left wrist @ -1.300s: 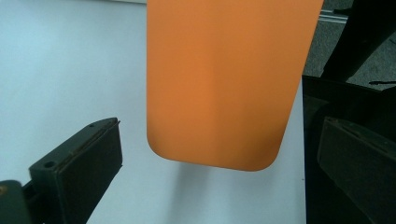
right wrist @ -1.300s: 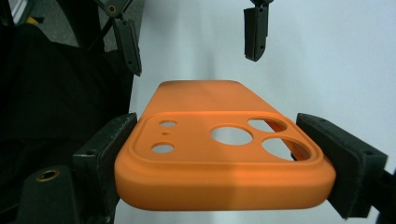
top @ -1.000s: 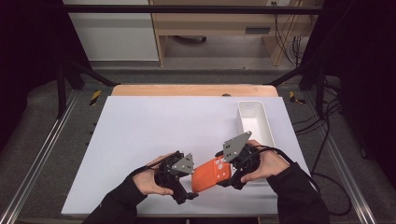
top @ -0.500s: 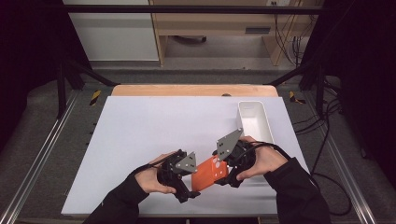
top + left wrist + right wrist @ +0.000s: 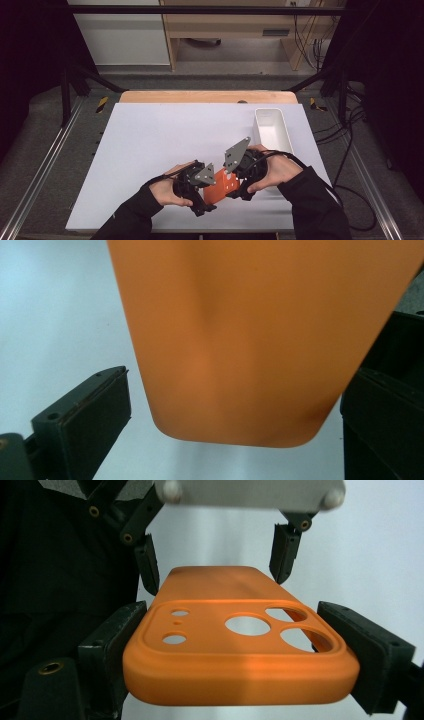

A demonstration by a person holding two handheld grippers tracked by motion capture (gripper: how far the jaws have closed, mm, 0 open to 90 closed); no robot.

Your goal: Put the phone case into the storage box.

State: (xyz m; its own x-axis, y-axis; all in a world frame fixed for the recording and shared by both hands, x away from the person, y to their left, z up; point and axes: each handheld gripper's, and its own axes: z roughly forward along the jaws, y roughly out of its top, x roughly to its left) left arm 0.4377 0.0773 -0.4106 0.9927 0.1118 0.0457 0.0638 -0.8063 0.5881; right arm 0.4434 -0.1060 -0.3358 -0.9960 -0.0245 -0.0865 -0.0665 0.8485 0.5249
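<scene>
An orange rubbery phone case with round camera cut-outs [image 5: 240, 650] hangs above the white table [image 5: 150, 135] near its front edge, a little right of the middle, between the two grippers. The right gripper [image 5: 240, 645] has its fingers [image 5: 365, 650] clenched on the two long sides of the case at the camera end. The left gripper [image 5: 235, 415] meets the case's opposite end; its fingers [image 5: 95, 410] stand released on either side of the plain end, with a visible gap at one finger. A long white plastic tray [image 5: 272, 131] lies along the table's right edge, well apart from the case.
</scene>
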